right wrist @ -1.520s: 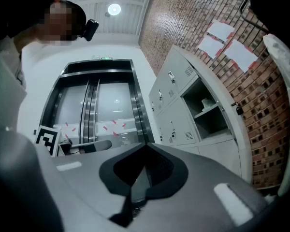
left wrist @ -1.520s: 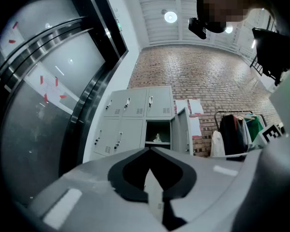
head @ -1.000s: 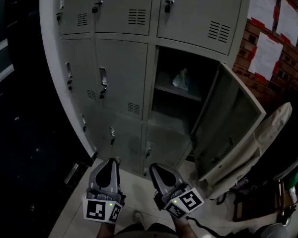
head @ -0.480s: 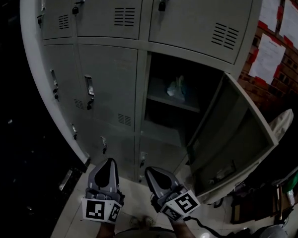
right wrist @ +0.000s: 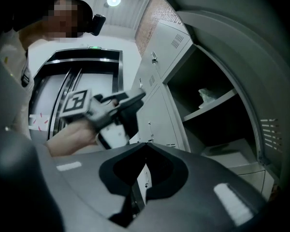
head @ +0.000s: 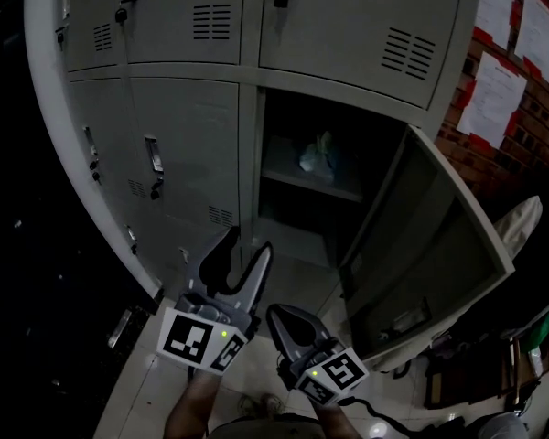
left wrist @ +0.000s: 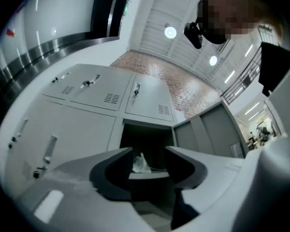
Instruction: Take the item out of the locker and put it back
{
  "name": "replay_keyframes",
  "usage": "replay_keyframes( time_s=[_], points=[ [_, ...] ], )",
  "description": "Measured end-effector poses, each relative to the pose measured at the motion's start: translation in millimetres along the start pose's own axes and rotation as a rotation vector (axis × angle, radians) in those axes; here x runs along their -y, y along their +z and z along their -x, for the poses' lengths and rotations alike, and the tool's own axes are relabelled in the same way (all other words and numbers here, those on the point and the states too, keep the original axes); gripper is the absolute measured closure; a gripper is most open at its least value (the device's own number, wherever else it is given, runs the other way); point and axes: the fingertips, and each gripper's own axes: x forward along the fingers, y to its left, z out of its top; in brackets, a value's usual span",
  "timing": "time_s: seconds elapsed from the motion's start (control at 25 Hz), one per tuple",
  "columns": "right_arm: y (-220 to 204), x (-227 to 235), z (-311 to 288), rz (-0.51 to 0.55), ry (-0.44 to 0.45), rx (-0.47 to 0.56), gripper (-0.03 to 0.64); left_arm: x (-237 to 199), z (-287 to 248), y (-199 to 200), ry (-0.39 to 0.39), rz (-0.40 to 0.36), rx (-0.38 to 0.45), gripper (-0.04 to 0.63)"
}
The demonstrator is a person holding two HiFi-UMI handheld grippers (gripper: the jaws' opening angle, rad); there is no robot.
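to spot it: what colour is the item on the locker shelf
Whitish; the item shows best in the right gripper view

White papers [head: 492, 99] on a brick wall [head: 459, 158]; pale tiled floor [head: 146, 387].

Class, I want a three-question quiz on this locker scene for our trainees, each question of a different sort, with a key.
1. True or false: the left gripper has its jaws apart.
2. Where does the crumpled bag lie? A on the floor; B on the shelf in the open locker; C on top of the lockers.
3. Fill in: the right gripper has its jaws ____.

Key
1. True; the jaws have just been opening, with nothing between them.
2. B.
3. Shut.
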Motion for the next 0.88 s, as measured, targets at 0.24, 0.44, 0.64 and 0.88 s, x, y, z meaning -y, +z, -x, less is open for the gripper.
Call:
replay_keyframes(
  time_s=[0.24,0.44,0.64,0.88],
  points=[
    [-4.8,-3.6,5.3,-0.021,0.001,-0.008,0.620,23.5,-143.4,-15.9,-0.170,0.025,-0.169,0.218],
    [5.8,7.7,13.8,0.005,-0.026,0.012,0.620,9.7,-221.4,-52.3,-0.111,-0.009,-0.344,0.218],
    [18.4,25.2,24.1,-0.004,-0.068,0.049,0.620,-9.4,-252.6,-83.0,-0.058,-0.006,-0.453,0.218],
    [15.6,38.2,27.2,-0.018,-0.084,0.040,0.620,-23.6,-255.4,-106.4,-0.019,-0.029,-0.543,0.294]
  ],
)
